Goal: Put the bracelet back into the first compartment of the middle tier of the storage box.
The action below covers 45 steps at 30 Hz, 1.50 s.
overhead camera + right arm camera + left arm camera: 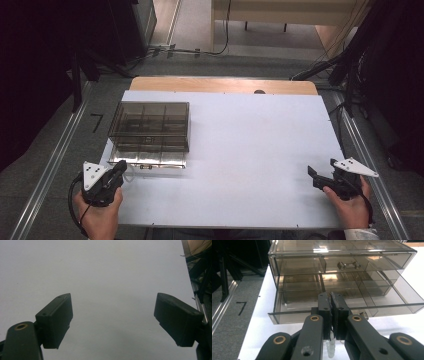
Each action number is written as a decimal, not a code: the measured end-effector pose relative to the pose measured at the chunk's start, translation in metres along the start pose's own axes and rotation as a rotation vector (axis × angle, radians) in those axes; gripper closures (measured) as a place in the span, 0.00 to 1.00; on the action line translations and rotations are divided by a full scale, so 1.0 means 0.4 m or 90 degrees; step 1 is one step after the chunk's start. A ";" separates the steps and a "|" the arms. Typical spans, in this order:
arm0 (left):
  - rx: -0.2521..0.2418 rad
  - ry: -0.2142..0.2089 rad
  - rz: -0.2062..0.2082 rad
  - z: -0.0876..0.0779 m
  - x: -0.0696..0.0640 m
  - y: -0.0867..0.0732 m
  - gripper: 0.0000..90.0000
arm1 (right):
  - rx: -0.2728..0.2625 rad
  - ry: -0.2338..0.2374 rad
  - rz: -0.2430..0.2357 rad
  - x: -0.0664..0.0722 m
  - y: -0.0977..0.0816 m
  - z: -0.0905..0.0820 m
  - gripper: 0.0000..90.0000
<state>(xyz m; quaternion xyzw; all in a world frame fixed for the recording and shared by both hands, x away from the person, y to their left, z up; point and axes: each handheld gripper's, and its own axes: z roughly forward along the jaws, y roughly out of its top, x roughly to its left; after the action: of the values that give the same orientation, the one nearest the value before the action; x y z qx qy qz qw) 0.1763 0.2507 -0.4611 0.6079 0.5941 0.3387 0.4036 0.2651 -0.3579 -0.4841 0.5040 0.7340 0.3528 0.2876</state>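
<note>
Covering a wooden table [225, 84], white board [250, 165], grey carpet floor [60, 150], left tool [331, 312] clamped on small white plug [330, 348], right tool [112, 322] wide open, empty.

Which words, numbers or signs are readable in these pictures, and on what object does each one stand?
"7": a black mark shaped like this digit, on the grey floor left of the table; it may be tape, not writing.
Smoky plastic drawer box: no label or brand readable.
White table top: no print.

organizer: smoky clear plastic drawer box [150, 120], compartmented
state: bottom drawer [352, 308] pulled out, upper drawer [342, 265] shut
place: table's left side, upright
</note>
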 end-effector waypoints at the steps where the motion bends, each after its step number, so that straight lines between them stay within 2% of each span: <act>1: -0.001 0.000 -0.001 0.000 0.001 0.001 0.98 | 0.000 0.000 -0.001 0.000 0.000 0.000 0.16; 19: -0.021 -0.004 -0.002 -0.009 -0.004 0.013 0.98 | 0.001 -0.001 -0.001 0.000 0.000 0.002 0.16; 27: -0.044 -0.002 -0.006 -0.011 0.000 0.017 0.98 | 0.002 -0.001 0.000 0.000 0.001 0.004 0.16; 34: -0.065 -0.011 -0.011 -0.014 0.002 0.022 0.98 | 0.003 0.000 0.000 0.000 0.000 0.005 0.15; 45: -0.111 -0.016 -0.011 -0.022 0.001 0.033 0.98 | 0.004 -0.001 -0.002 0.000 0.001 0.006 0.16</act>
<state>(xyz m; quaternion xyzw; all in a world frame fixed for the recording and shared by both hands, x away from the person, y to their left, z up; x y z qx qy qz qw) 0.1743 0.2525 -0.4455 0.5698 0.5624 0.3779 0.4651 0.2669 -0.3572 -0.4852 0.5038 0.7357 0.3496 0.2876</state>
